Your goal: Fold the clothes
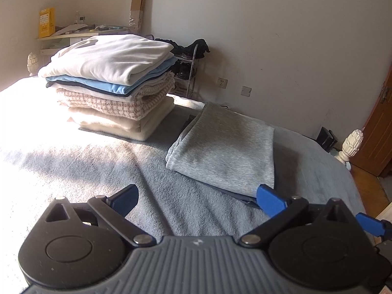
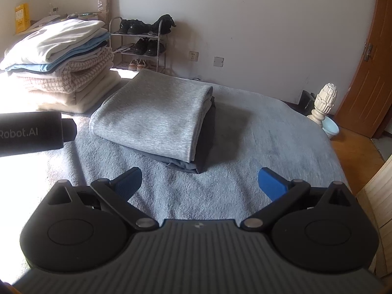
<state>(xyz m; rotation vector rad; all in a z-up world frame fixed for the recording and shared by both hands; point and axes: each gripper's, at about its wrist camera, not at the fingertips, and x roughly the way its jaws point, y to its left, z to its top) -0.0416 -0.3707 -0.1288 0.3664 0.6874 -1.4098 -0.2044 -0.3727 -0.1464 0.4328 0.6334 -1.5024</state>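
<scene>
A folded grey garment point(image 1: 225, 147) point(image 2: 156, 117) lies on top of darker folded clothes point(image 2: 203, 142) on the blue-grey bed cover point(image 1: 156, 186) point(image 2: 257, 142). My left gripper point(image 1: 197, 196) hovers open just in front of and left of that small pile, its right fingertip point(image 1: 269, 199) near the pile's front corner. My right gripper point(image 2: 199, 182) is open too, a little short of the pile's near edge, nothing between its fingers. A tall stack of folded clothes point(image 1: 110, 83) point(image 2: 58, 66) stands at the back left in sunlight. The left gripper's black handle point(image 2: 34, 132) shows at the left edge of the right wrist view.
A shoe rack point(image 2: 139, 44) stands against the white wall behind the bed. A carved bedpost point(image 1: 350, 144) point(image 2: 322, 103) marks the far right corner, with a wooden door point(image 2: 367, 73) beyond. A shelf with a yellow box point(image 1: 46, 22) sits at the back left.
</scene>
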